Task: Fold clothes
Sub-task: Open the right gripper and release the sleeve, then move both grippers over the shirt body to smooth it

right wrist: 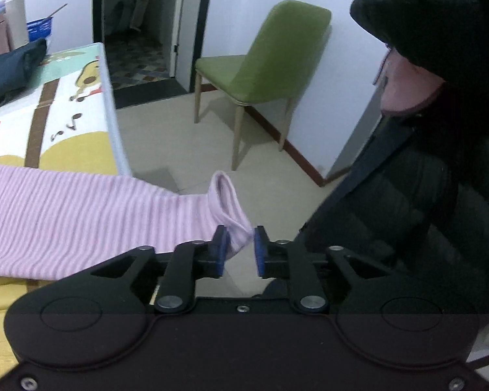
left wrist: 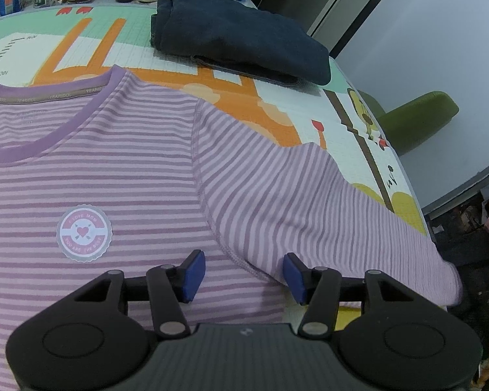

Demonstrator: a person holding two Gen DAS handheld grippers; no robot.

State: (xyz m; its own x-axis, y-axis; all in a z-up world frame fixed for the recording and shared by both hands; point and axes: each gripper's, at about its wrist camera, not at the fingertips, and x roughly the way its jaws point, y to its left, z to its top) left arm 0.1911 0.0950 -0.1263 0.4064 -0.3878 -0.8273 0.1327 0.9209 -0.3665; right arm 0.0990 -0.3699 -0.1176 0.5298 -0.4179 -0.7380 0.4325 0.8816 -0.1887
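Your right tongs (right wrist: 239, 249) stood parted around the cuff (right wrist: 226, 202). The sleeve (right wrist: 81, 208) ran left. Your left tongs (left wrist: 244, 277) hung released over the shirt (left wrist: 114, 176).

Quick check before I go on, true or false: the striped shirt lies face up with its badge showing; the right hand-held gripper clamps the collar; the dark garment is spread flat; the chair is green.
1. The striped shirt lies face up, badge showing. True.
2. The right hand-held gripper clamps the collar. False: its jaws stand apart at the sleeve cuff.
3. The dark garment is spread flat. False: it is folded.
4. The chair is green. True.
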